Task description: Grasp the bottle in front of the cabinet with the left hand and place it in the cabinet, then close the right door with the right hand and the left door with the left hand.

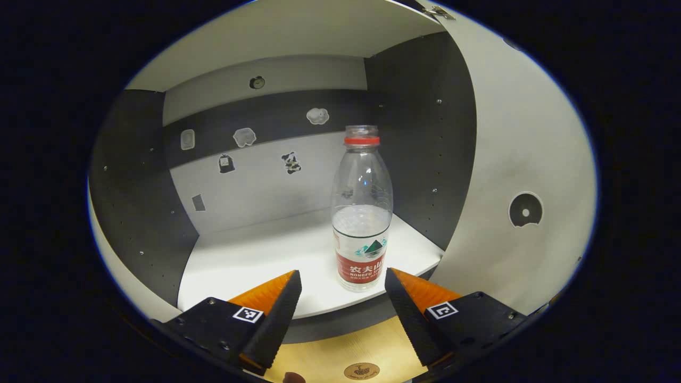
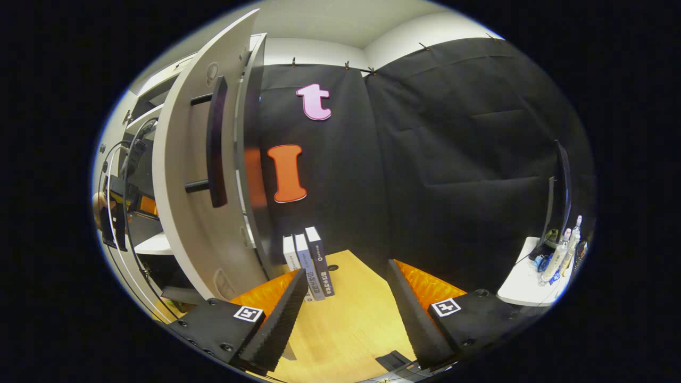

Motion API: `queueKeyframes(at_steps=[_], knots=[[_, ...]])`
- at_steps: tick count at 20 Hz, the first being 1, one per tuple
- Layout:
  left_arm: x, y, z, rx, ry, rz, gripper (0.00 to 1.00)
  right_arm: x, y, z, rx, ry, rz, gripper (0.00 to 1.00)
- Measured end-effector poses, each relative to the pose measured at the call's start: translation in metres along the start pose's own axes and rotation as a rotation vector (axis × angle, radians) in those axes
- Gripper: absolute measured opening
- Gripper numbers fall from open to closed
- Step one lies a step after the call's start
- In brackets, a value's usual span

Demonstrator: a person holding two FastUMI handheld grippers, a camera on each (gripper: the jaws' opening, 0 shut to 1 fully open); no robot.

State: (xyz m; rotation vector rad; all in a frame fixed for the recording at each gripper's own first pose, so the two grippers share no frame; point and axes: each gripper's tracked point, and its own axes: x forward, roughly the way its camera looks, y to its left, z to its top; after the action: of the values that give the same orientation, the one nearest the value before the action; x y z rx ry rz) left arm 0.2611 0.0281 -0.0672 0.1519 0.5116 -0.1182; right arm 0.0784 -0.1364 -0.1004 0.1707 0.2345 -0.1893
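The bottle is seen upright on the white shelf inside the cabinet, near the shelf's front edge and toward the cabinet's right wall. It is clear, partly filled with water, ringed in red at the neck, and no cap is seen on its mouth. The left gripper is held just in front of the bottle with its fingers spread apart; the bottle is framed between the fingertips but is not touched by them. Small stickers are spread over the cabinet's back panel behind the bottle. The open right door is seen beside the bottle, swung outward. In the right gripper view, the right gripper is held open over the wooden table, nothing being gripped. The same door, with its dark bar handle, is seen to that gripper's left, and three books are stood on the table near the door's edge.
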Motion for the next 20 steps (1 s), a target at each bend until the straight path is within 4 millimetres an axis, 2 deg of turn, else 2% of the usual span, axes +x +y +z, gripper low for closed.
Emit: queueKeyframes(at_steps=[3,7,9,10,11,12,13,14,15,17,20], knots=[[-0.043,0.008,0.013,-0.02,-0.096,-0.003,0.96,0.003,0.019,0.012,-0.021,-0.019,0.038,0.99],[-0.098,0.03,0.028,-0.087,-0.216,0.053,0.96,0.009,0.051,0.016,-0.059,-0.024,0.124,1.0],[-0.125,0.037,0.035,-0.136,-0.275,0.063,0.96,0.014,0.048,0.015,-0.087,-0.019,0.108,0.97],[-0.14,0.042,0.039,-0.147,-0.313,0.074,0.95,0.014,0.049,0.015,-0.09,-0.023,0.111,0.88],[-0.154,0.047,0.04,-0.15,-0.333,0.087,0.94,0.015,0.052,0.015,-0.088,-0.024,0.115,0.97],[-0.164,0.053,0.038,-0.15,-0.347,0.102,0.94,0.014,0.053,0.014,-0.084,-0.021,0.121,0.97],[-0.171,0.058,0.037,-0.153,-0.357,0.115,0.94,0.015,0.054,0.013,-0.084,-0.017,0.123,0.87],[-0.179,0.062,0.035,-0.159,-0.36,0.128,0.94,0.013,0.055,0.012,-0.086,-0.018,0.121,0.96],[-0.188,0.064,0.032,-0.166,-0.359,0.141,0.94,0.013,0.057,0.013,-0.089,-0.022,0.119,0.96],[-0.192,0.066,0.03,-0.181,-0.368,0.154,0.95,0.012,0.065,0.012,-0.088,-0.026,0.132,0.96],[-0.2,0.064,0.025,-0.215,-0.383,0.15,0.94,0.009,0.089,0.007,-0.096,-0.024,0.183,0.95]])
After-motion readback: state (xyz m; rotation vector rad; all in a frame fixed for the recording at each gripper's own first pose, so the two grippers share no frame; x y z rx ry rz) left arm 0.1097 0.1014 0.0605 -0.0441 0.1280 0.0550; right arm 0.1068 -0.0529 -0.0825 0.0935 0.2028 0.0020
